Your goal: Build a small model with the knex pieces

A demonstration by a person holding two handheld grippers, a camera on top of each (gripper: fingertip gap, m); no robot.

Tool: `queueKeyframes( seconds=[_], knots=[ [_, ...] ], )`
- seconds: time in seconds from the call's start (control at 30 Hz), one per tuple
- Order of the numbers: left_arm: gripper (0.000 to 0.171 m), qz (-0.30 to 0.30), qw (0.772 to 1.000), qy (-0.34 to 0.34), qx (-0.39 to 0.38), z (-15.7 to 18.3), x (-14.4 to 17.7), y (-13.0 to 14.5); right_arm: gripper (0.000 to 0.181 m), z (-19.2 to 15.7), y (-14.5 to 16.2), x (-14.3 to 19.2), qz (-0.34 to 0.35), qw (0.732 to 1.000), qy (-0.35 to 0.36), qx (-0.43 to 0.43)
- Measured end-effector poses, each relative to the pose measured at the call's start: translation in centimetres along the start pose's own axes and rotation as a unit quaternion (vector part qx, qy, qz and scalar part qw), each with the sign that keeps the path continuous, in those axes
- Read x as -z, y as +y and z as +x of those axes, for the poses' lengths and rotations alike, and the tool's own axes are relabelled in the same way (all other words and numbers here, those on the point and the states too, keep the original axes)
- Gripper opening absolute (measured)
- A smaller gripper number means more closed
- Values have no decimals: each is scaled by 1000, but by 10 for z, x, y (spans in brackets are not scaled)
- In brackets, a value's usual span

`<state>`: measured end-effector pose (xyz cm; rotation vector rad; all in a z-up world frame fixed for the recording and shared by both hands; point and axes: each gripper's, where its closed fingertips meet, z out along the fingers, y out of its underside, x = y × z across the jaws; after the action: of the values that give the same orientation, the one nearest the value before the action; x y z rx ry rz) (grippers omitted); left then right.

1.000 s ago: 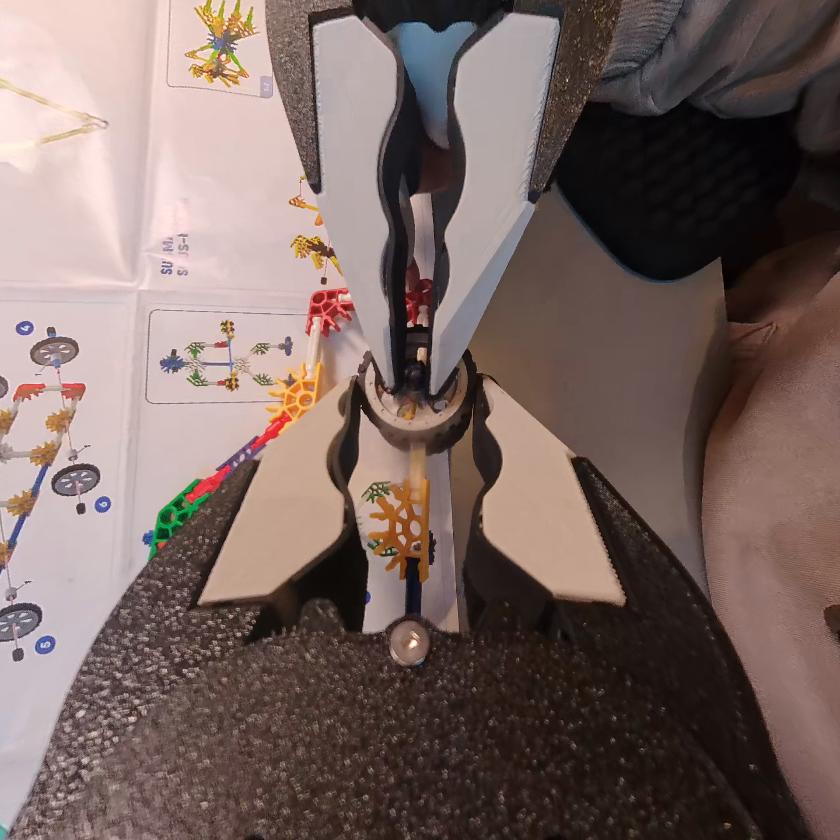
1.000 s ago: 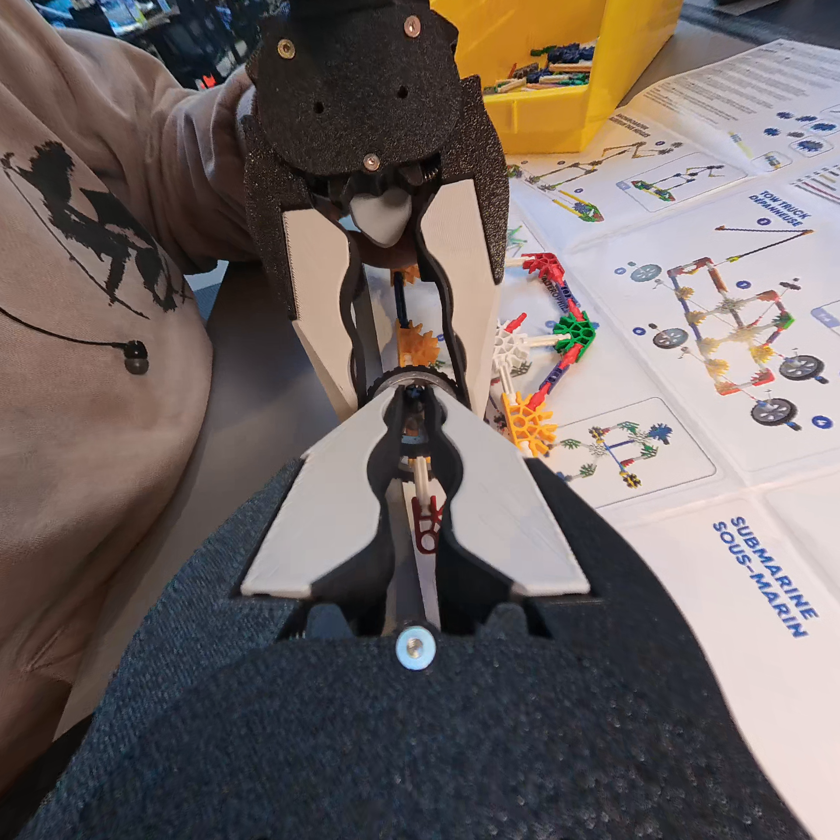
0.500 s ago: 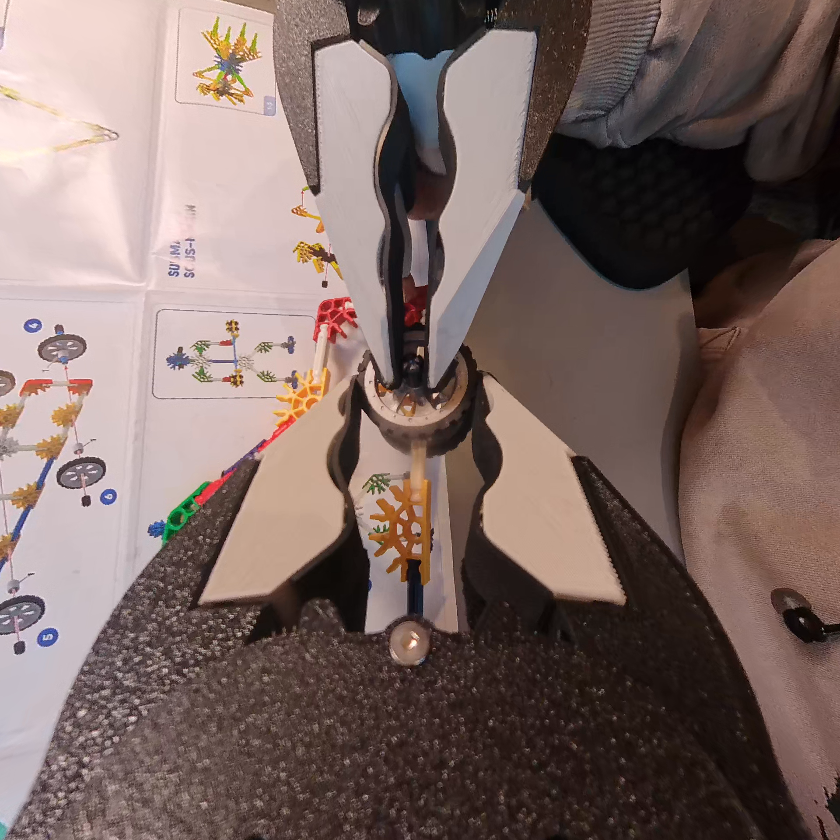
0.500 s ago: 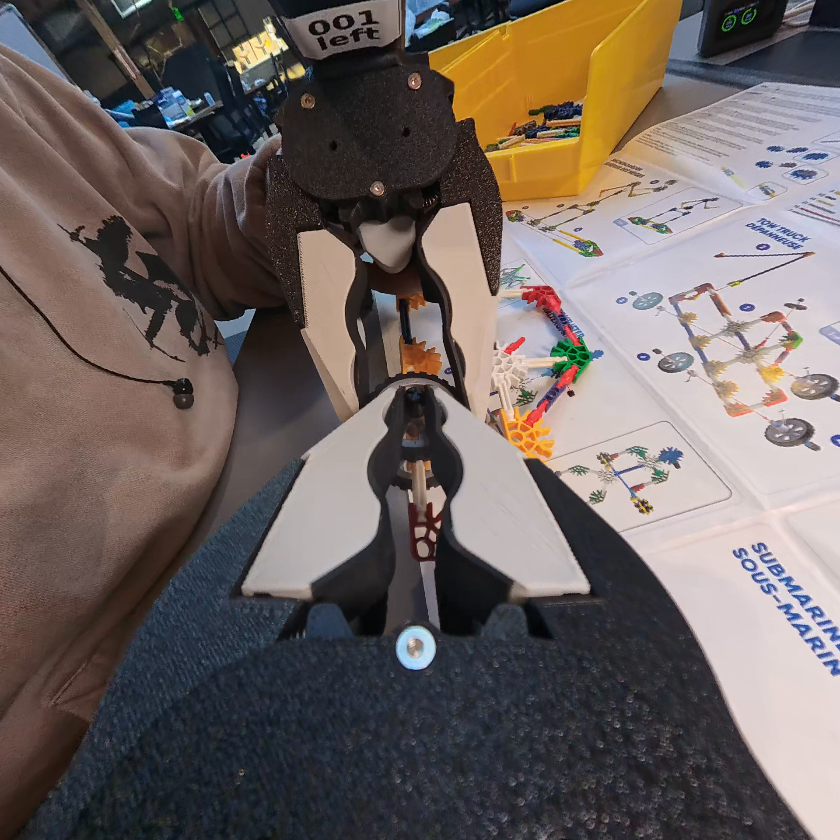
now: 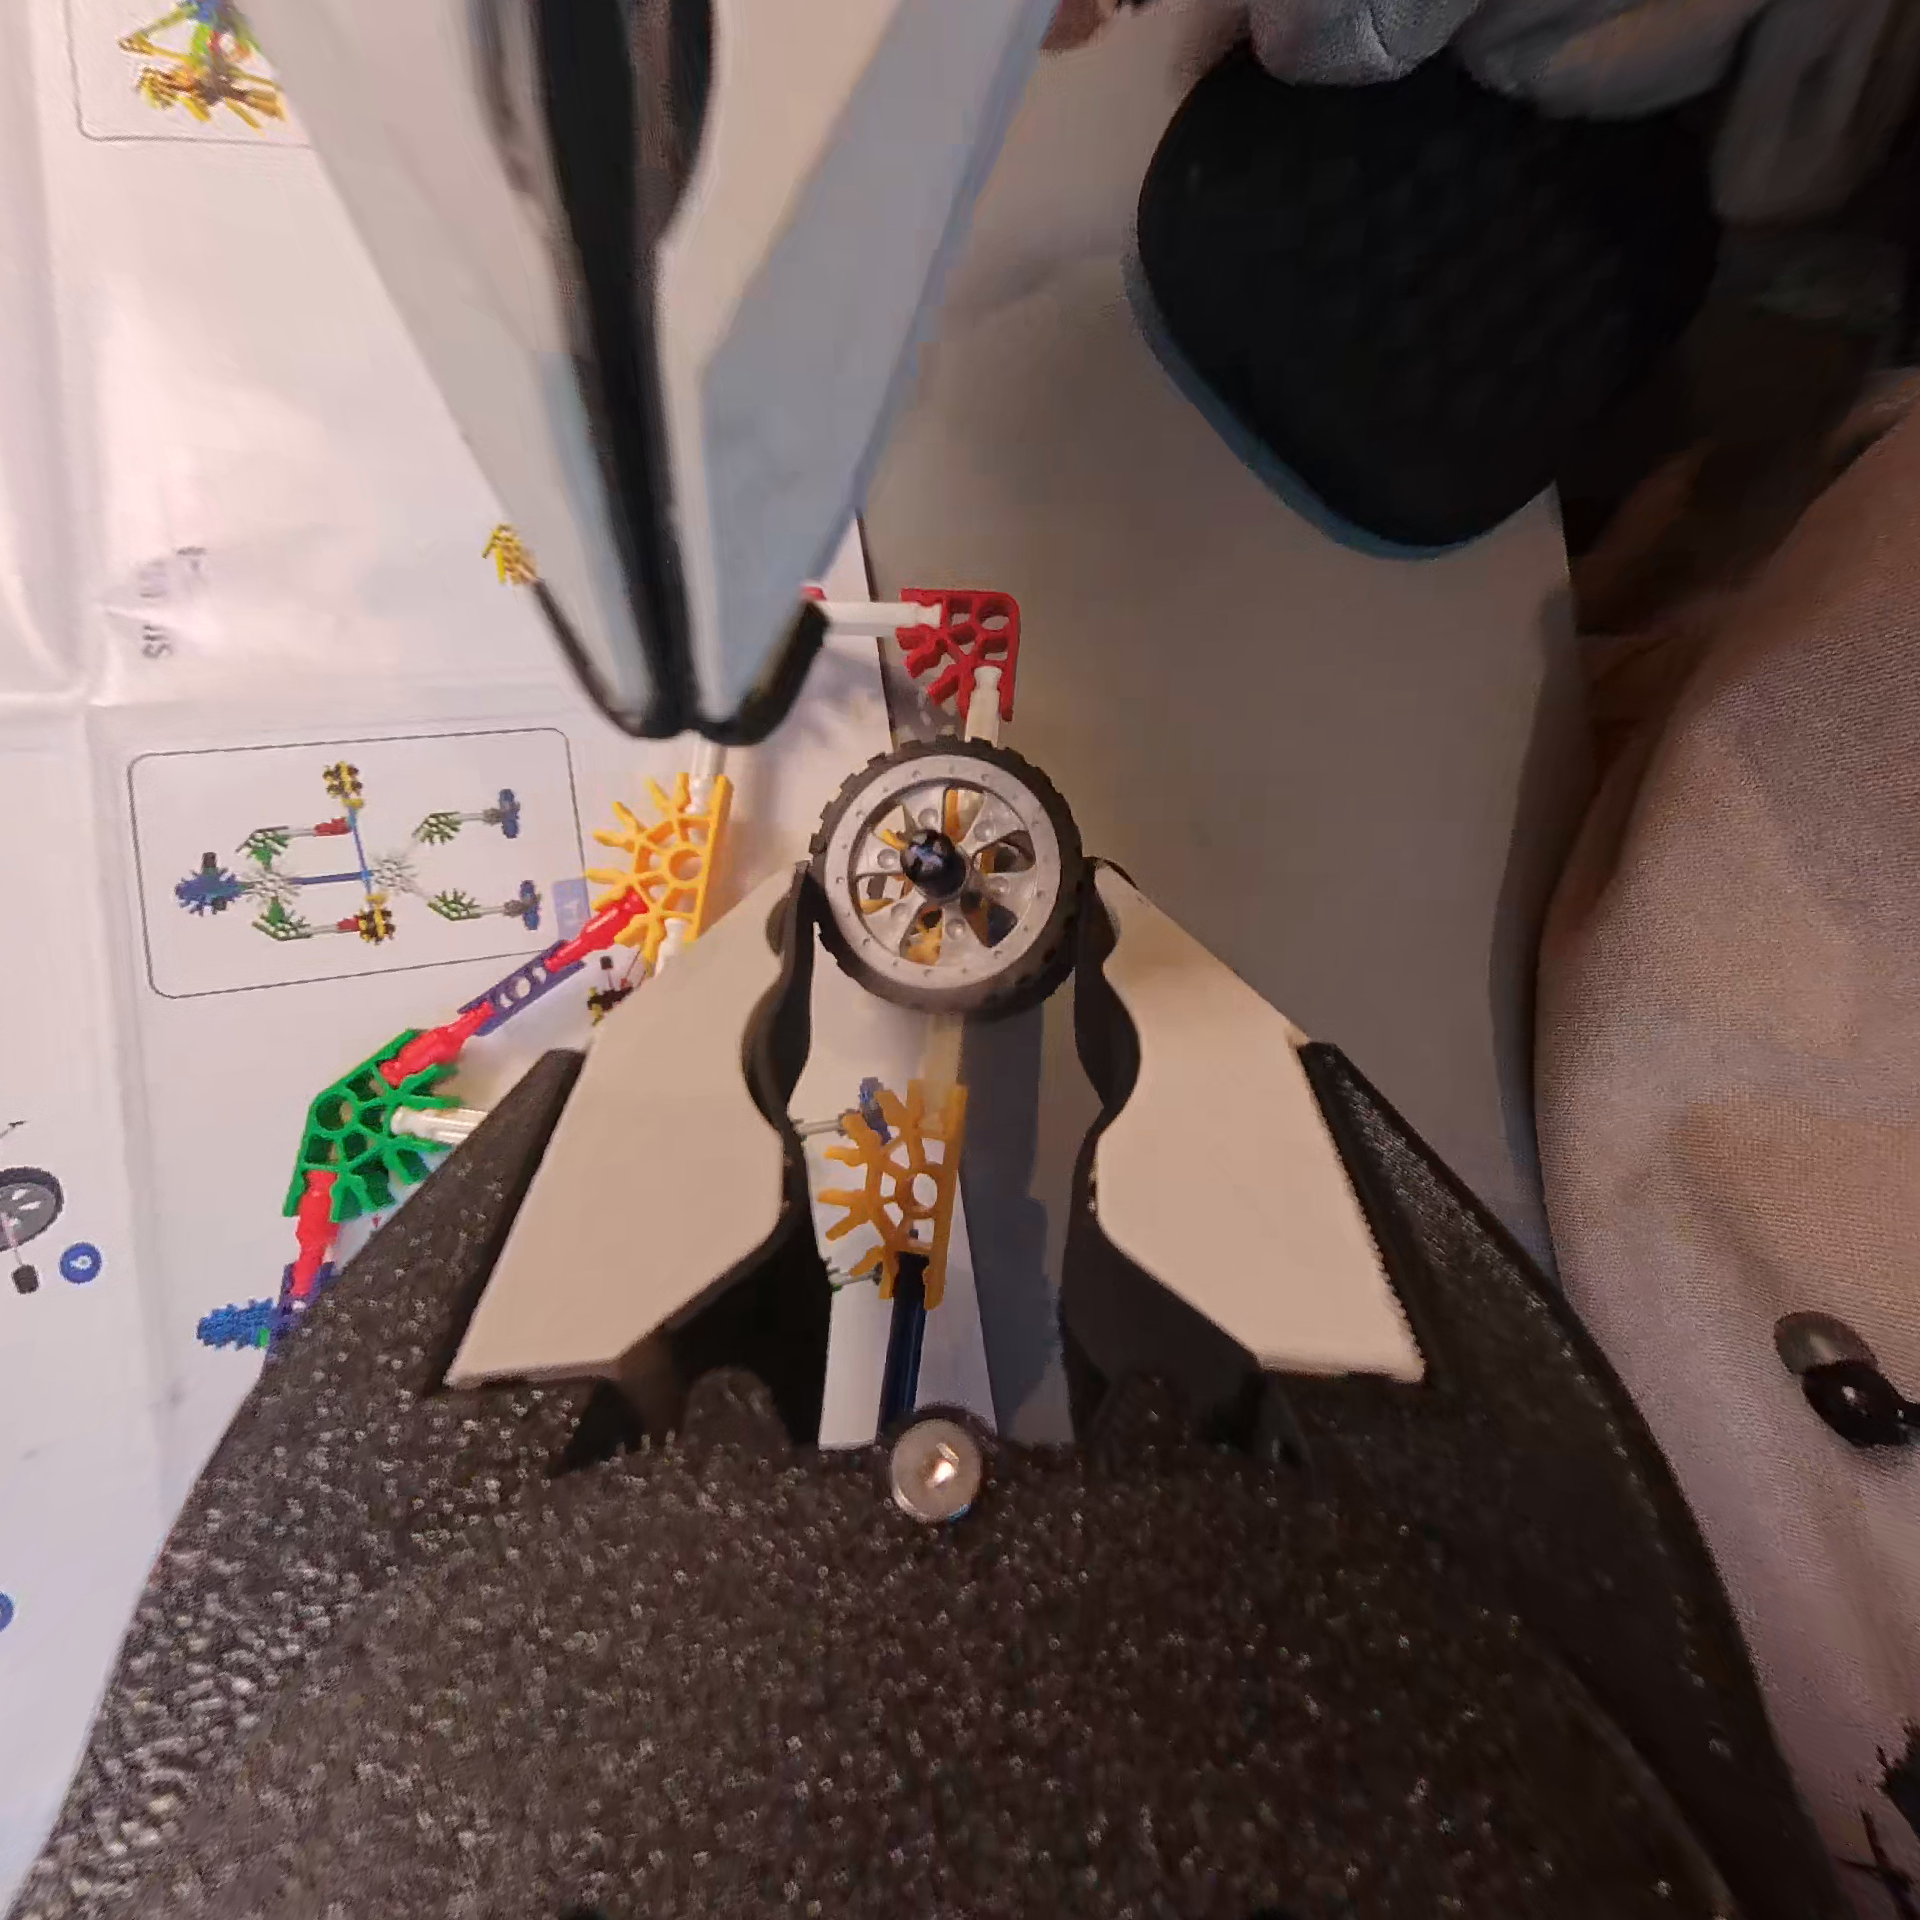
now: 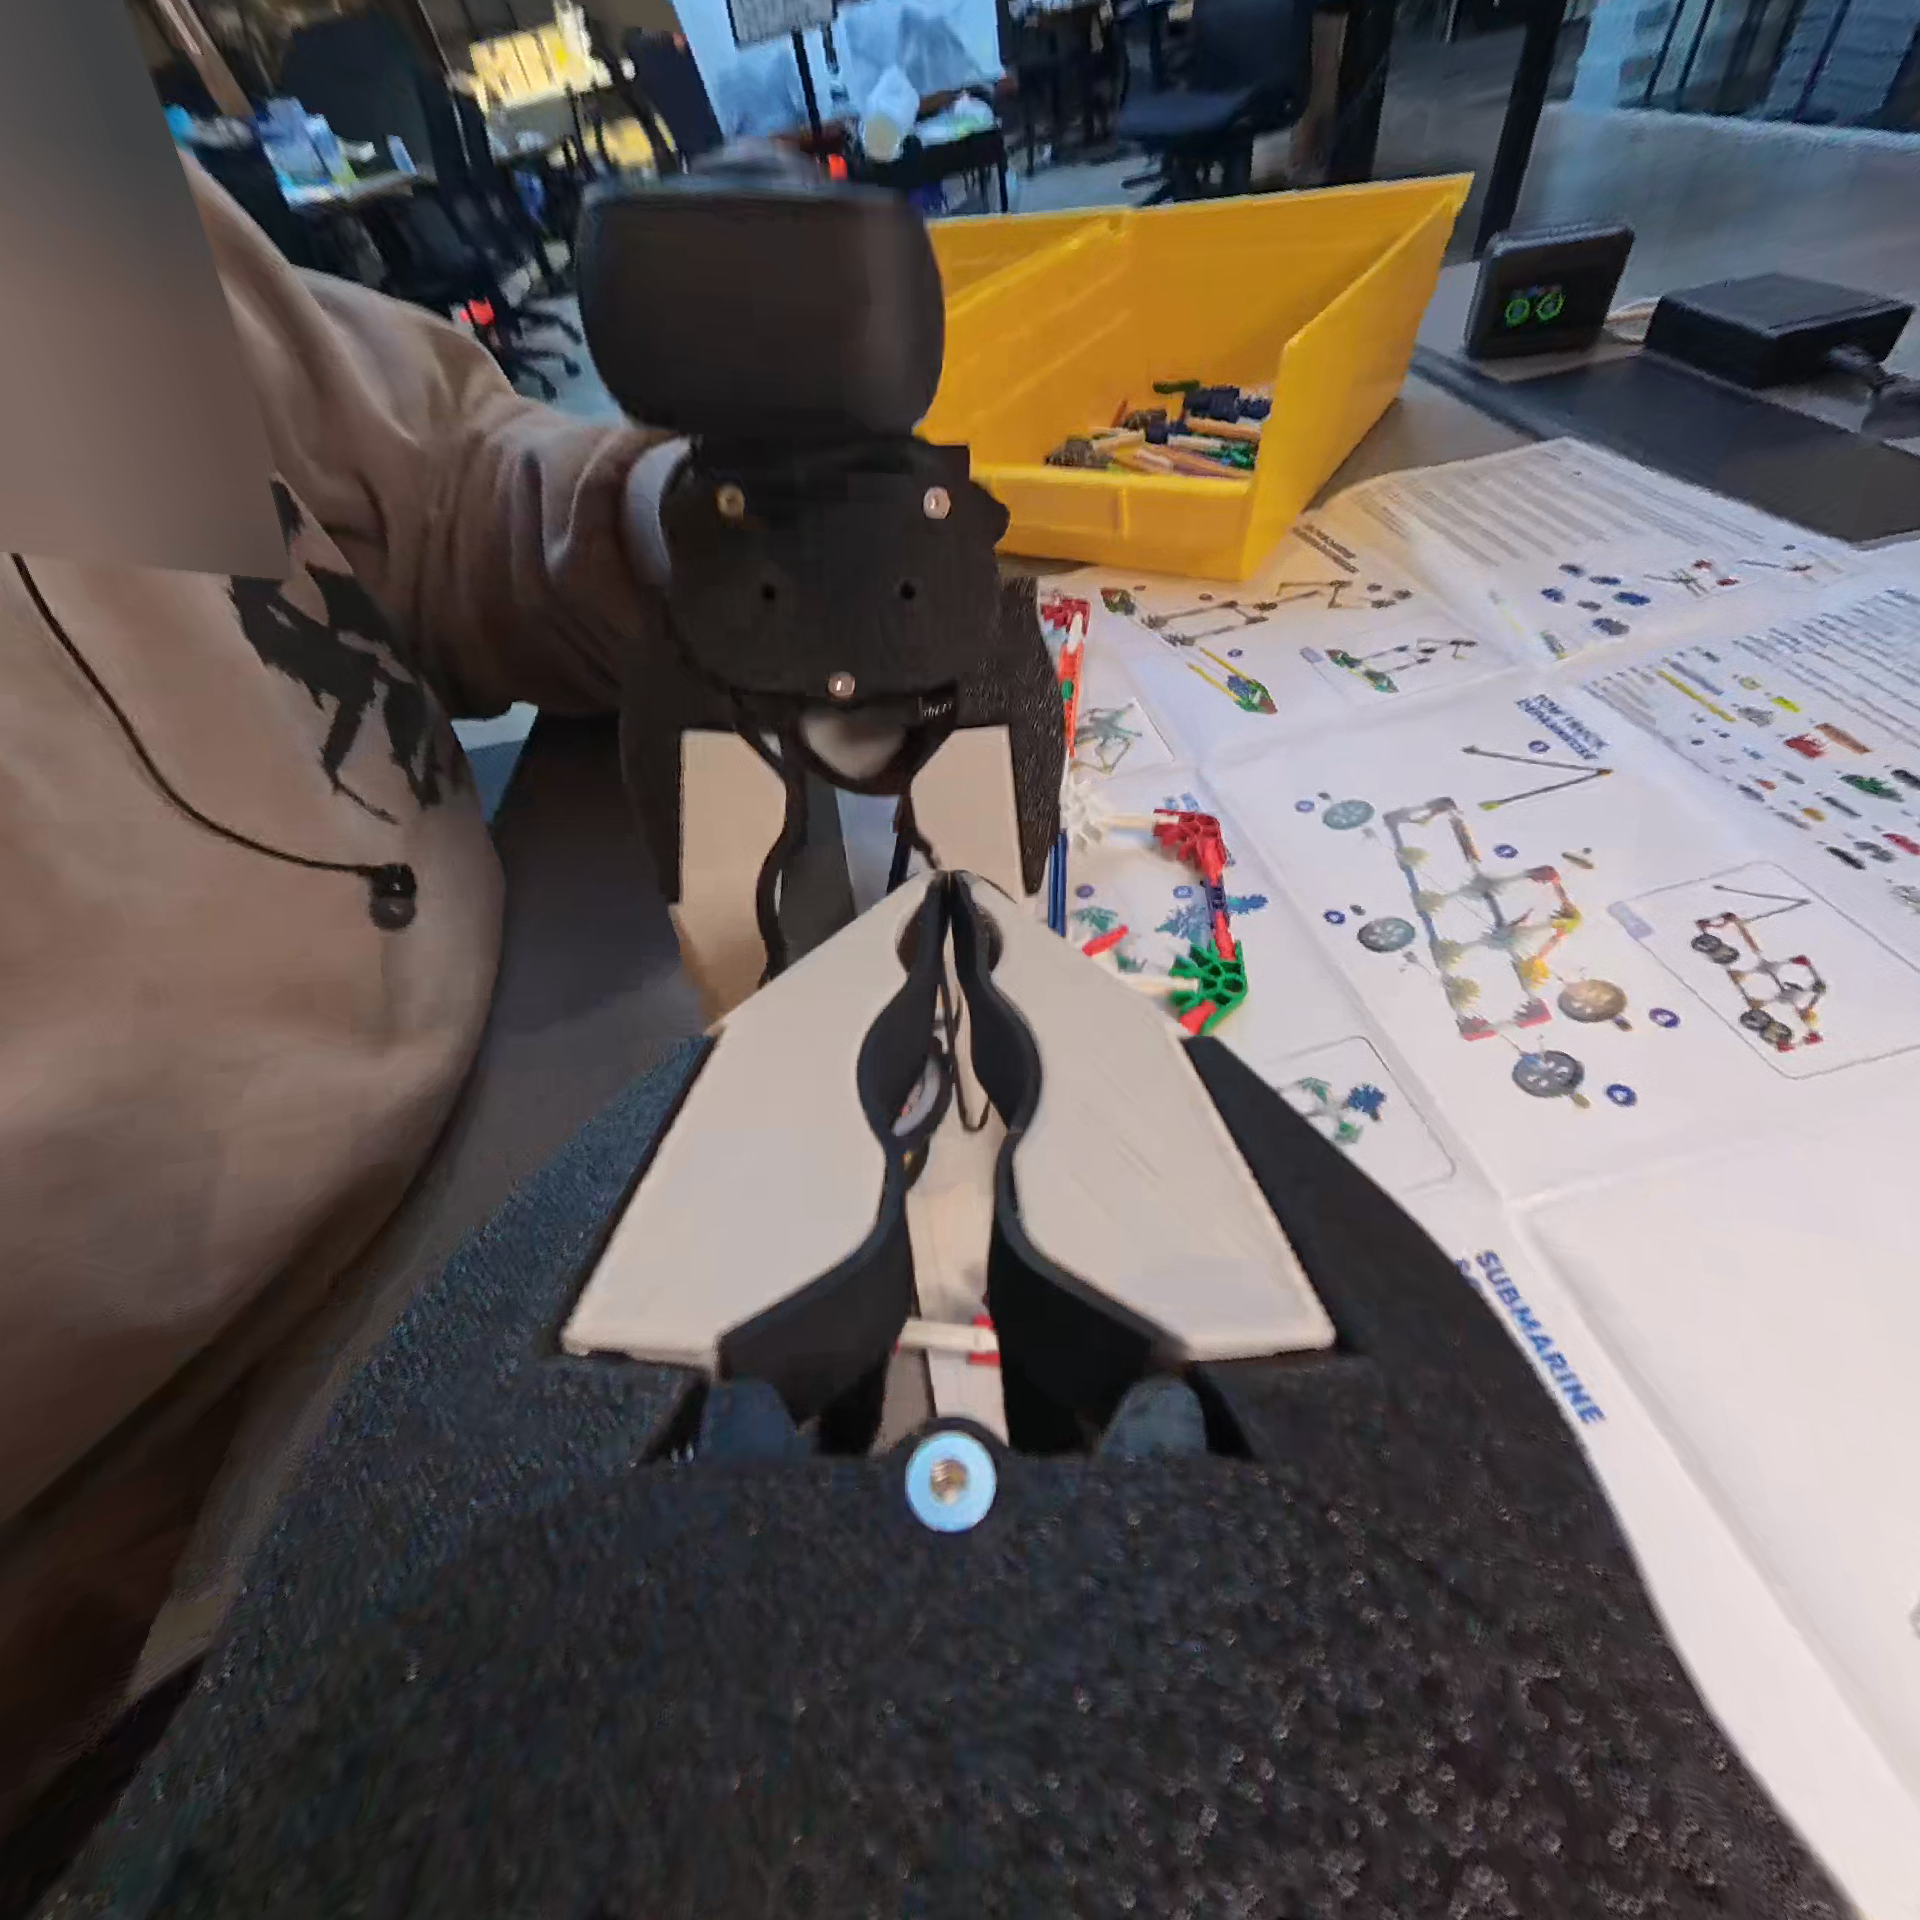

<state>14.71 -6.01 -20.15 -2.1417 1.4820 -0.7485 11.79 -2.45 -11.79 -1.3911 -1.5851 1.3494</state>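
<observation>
left gripper [image 5: 940, 914] clamped on the tyre of a toy wheel [image 5: 943, 888], orange snowflake connector [image 5: 899, 1184] on the rod between its fingers | right gripper [image 6: 948, 883] pressed together, nothing in it, just beyond the wheel | rod-and-connector model [image 5: 416, 1091] on the instruction sheet [image 6: 1455, 935] | yellow parts bin [image 6: 1195, 353] at the desk's far edge

Both views bend straight lines toward the edges, as wide lenses do. The left wrist view is warm and bright; the instruction sheet [image 5: 260, 436] is washed out to a pinkish glare at upper left, and the right gripper [image 5: 675, 717] near the lens is smeared by motion blur, while the wheel [image 5: 945, 888] is sharp. The right wrist view is cooler and softly blurred overall, with daylight from the windows [image 6: 1714, 52] behind and the yellow bin [image 6: 1195, 520] brightly lit
</observation>
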Motion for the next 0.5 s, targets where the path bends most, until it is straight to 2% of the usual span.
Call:
queueKeyframes(
  seconds=[0.17, 0.33, 0.5],
  knots=[
    [49, 12, 1000, 5, 16, 0, 1, 1, 13, -17, 42, -8, -137, 990, -29, 27],
    [52, 12, 1000, -2, 11, 1, 6, 3, 13, -22, 53, -14, -207, 976, -56, 42],
    [55, 49, 998, 5, 39, 6, 13, -3, 10, -22, 63, -13, -300, 948, -83, 58]
  ],
)
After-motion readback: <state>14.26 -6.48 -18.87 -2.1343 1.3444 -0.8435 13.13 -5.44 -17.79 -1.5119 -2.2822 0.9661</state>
